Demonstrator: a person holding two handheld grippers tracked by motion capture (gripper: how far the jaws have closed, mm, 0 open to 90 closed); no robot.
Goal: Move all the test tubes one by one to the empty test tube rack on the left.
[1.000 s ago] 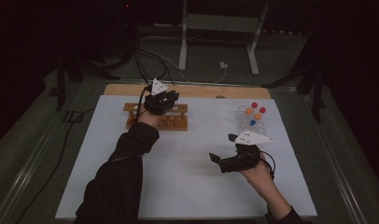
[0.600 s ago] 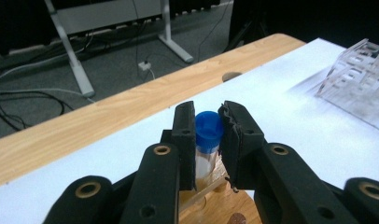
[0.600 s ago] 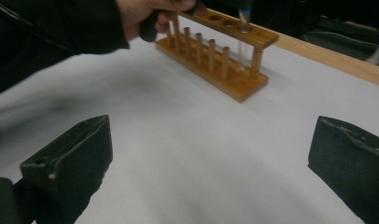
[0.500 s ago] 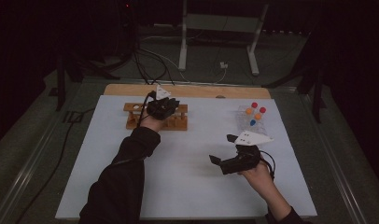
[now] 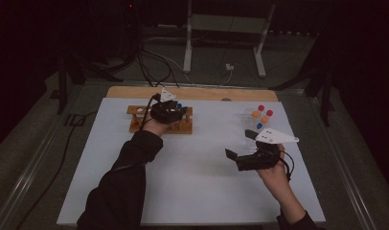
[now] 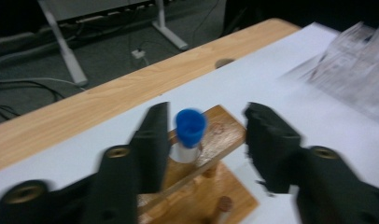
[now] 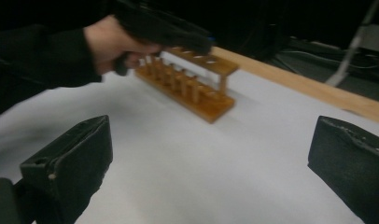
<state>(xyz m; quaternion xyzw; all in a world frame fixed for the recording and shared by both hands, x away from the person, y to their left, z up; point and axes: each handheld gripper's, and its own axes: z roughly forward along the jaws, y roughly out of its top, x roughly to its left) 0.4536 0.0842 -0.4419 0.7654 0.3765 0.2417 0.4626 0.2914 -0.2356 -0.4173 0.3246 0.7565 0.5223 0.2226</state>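
Observation:
A wooden tube rack [image 5: 135, 125] stands at the back left of the white mat. A blue-capped tube [image 6: 191, 127] sits upright in the end hole of the rack [image 6: 226, 129]. My left gripper [image 6: 206, 140] is open around it, the left jaw close beside the tube and the right jaw well apart. From above, the left gripper [image 5: 168, 110] hovers over the rack's right half, the blue cap [image 5: 179, 106] just showing. My right gripper [image 5: 239, 143] is open above bare mat at the right. In its own view the right gripper [image 7: 211, 163] is empty and faces the rack [image 7: 192, 88].
A clear holder [image 5: 252, 120] with tubes capped red, orange and blue stands at the back right of the mat [image 5: 202, 182]. A wooden table edge [image 5: 192, 93] runs behind the mat. Cables and a metal stand [image 5: 188, 43] lie beyond on the floor.
The left gripper has shifted slightly toward me and to the right over the rack. The right gripper has barely moved.

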